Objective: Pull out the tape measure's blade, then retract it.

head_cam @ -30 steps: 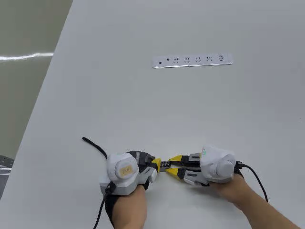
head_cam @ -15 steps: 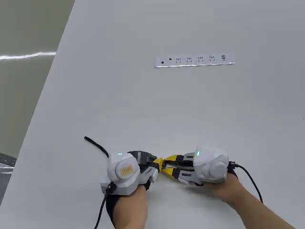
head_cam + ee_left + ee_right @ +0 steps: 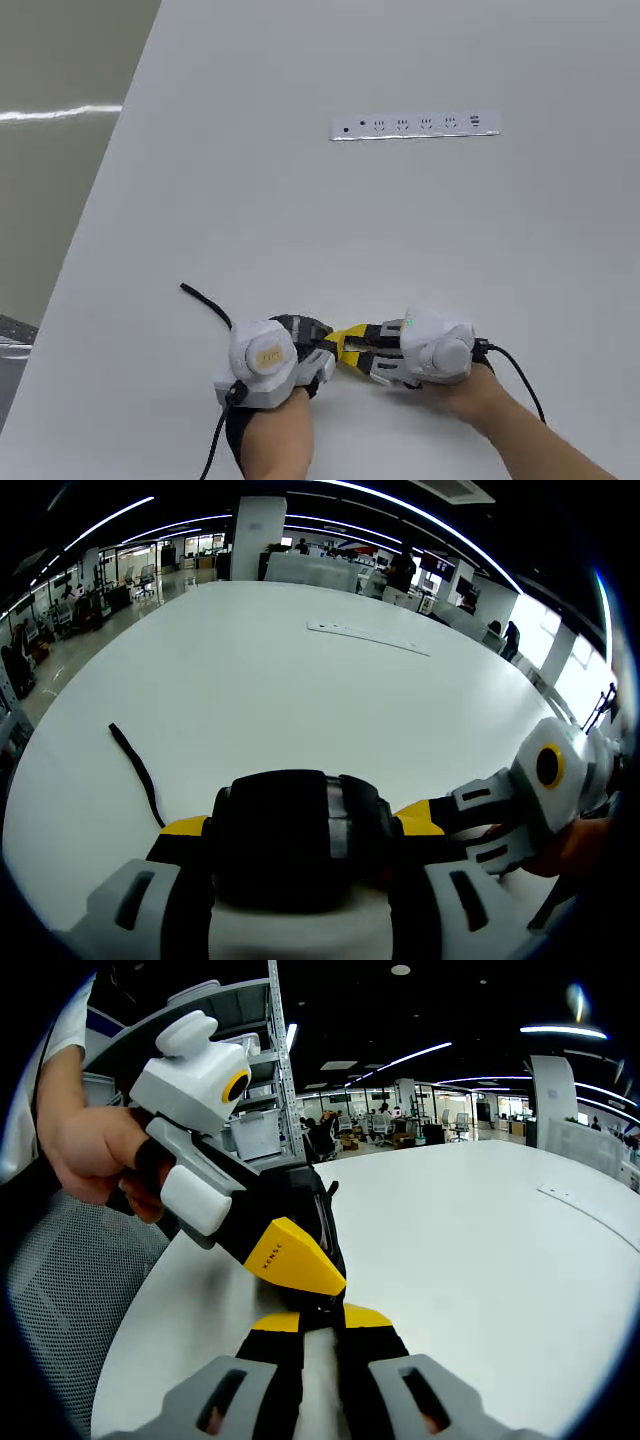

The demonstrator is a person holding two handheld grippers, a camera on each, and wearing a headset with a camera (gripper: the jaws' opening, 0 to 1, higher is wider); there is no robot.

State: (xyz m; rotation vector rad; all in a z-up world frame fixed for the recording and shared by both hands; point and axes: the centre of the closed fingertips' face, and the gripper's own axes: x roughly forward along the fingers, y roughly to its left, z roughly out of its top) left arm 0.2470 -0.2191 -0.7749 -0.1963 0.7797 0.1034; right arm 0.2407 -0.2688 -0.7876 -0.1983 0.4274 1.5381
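Observation:
The tape measure (image 3: 300, 331) is a black case with a grey band, near the table's front edge. My left gripper (image 3: 314, 346) is shut on it; in the left gripper view the case (image 3: 285, 805) sits between the yellow-tipped jaws. My right gripper (image 3: 358, 352) faces it from the right, almost touching the case. In the right gripper view its jaws (image 3: 318, 1322) are pressed together at the case's mouth (image 3: 305, 1210), pinching the blade's tip. Almost no blade shows between the grippers. The left gripper's yellow finger (image 3: 295, 1257) lies just above them.
A white power strip (image 3: 414, 125) lies far back on the white table (image 3: 300, 200). A thin black strap (image 3: 205, 305) trails left of the left gripper. The table's left edge (image 3: 95, 220) drops to the floor. A cable (image 3: 515, 375) runs from the right gripper.
My right gripper has moved left toward the left one, and the short length of blade seen between them has gone back into the case. The left gripper has held still.

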